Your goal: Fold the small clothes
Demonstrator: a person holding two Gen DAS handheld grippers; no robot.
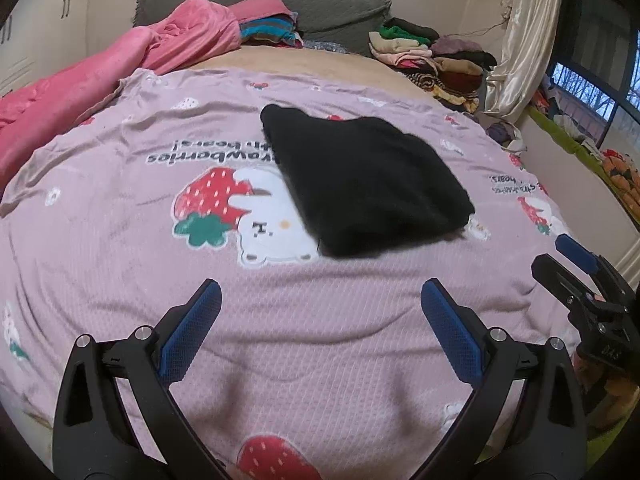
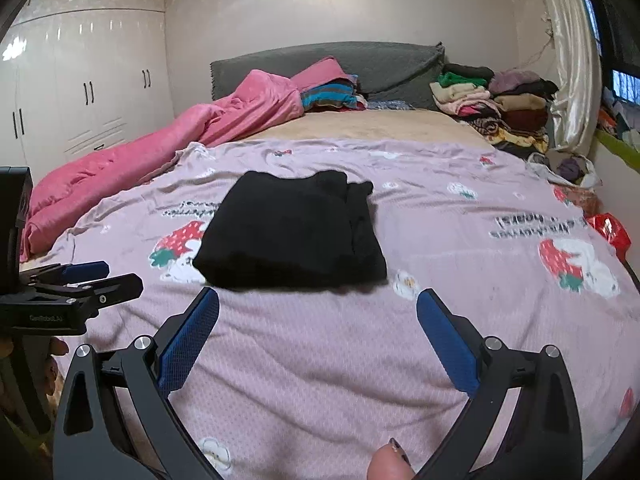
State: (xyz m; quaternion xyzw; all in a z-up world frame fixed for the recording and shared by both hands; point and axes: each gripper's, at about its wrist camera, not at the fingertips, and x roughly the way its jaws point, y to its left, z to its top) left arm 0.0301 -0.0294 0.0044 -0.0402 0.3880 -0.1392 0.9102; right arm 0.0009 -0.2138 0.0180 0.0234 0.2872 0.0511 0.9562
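A folded black garment (image 1: 360,184) (image 2: 292,232) lies flat on the pink strawberry-print bedspread (image 1: 120,208) (image 2: 460,240). My left gripper (image 1: 320,292) stands open just short of the garment's near edge, with nothing between its blue pads. My right gripper (image 2: 318,300) is open wide in the same way, a little nearer than the garment. Each gripper shows at the side of the other's view: the right gripper (image 1: 576,256) at the right edge, the left gripper (image 2: 92,276) at the left edge. Neither touches the cloth.
A pink duvet (image 2: 160,152) is bunched along the left side of the bed. Stacks of folded clothes (image 2: 492,100) sit at the head of the bed on the right, by a curtain (image 2: 572,80). White wardrobes (image 2: 80,80) stand at the left. A fingertip (image 2: 390,462) shows at the bottom.
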